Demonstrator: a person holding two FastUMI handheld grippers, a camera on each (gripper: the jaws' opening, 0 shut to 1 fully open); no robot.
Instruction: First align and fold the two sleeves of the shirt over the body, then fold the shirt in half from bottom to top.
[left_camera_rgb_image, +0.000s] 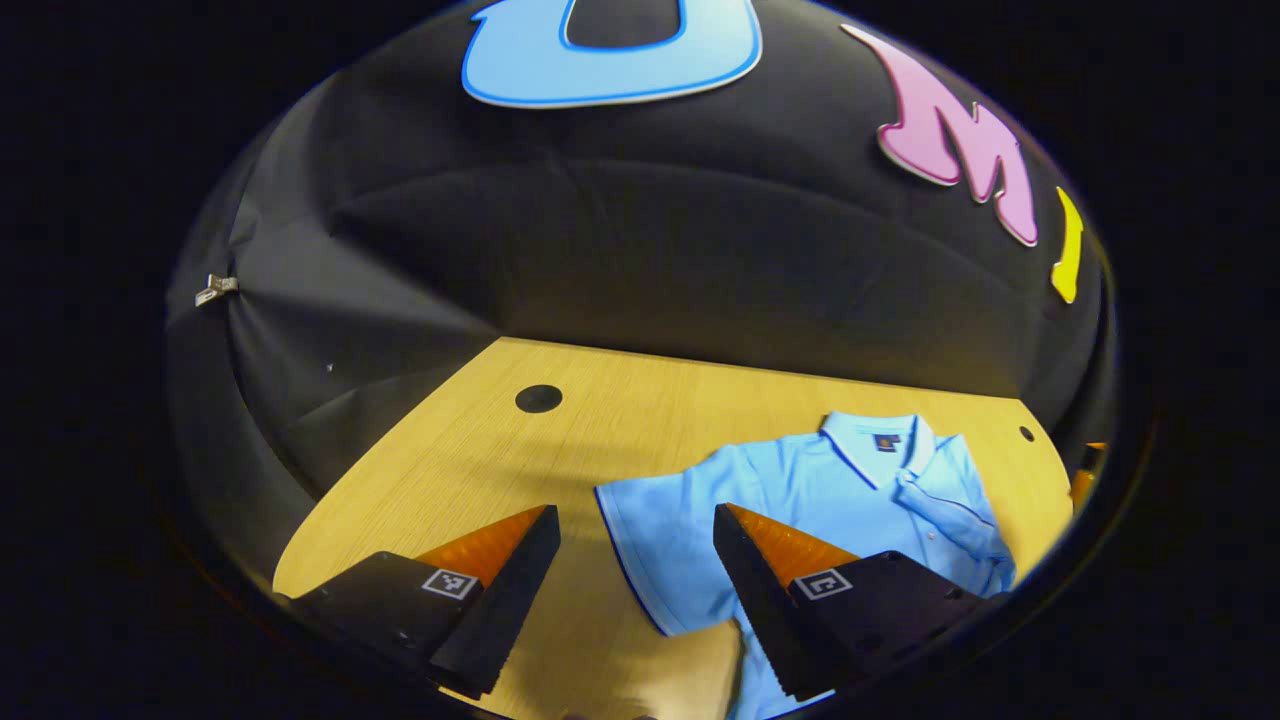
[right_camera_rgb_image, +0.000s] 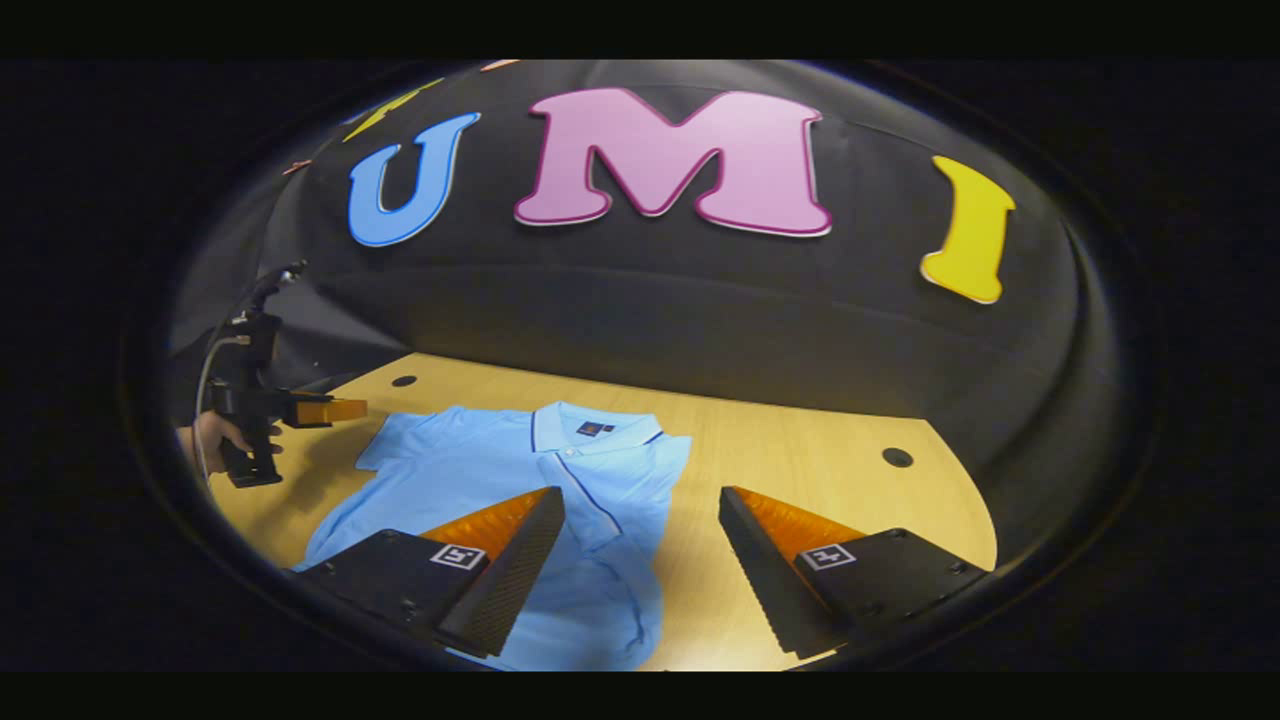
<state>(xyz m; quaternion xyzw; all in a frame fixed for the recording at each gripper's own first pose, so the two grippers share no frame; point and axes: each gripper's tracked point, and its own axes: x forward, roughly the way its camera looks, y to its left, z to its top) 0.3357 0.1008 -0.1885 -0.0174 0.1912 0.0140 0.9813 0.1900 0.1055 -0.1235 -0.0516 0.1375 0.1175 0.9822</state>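
A light blue polo shirt (left_camera_rgb_image: 800, 480) lies front up on the wooden table (left_camera_rgb_image: 480, 460), collar (left_camera_rgb_image: 880, 440) toward the wall. One short sleeve (left_camera_rgb_image: 640, 540) is spread out flat on the wood. The sleeve on the opposite side (right_camera_rgb_image: 640, 470) is folded in over the body. My left gripper (left_camera_rgb_image: 635, 515) hovers open above the spread sleeve's edge, nothing between its fingers. My right gripper (right_camera_rgb_image: 642, 495) is open over the shirt's folded side (right_camera_rgb_image: 600, 580), one finger above the cloth and the other above bare wood. The left gripper (right_camera_rgb_image: 300, 410) also appears far off beside the spread sleeve (right_camera_rgb_image: 400, 440), held by a hand (right_camera_rgb_image: 215, 435).
The table has round dark holes (left_camera_rgb_image: 538, 398) (right_camera_rgb_image: 897, 457) near its back corners. Bare wood (right_camera_rgb_image: 800, 450) stretches to the side of the shirt. The black cloth wall (right_camera_rgb_image: 700, 320) rises right behind the table's far edge.
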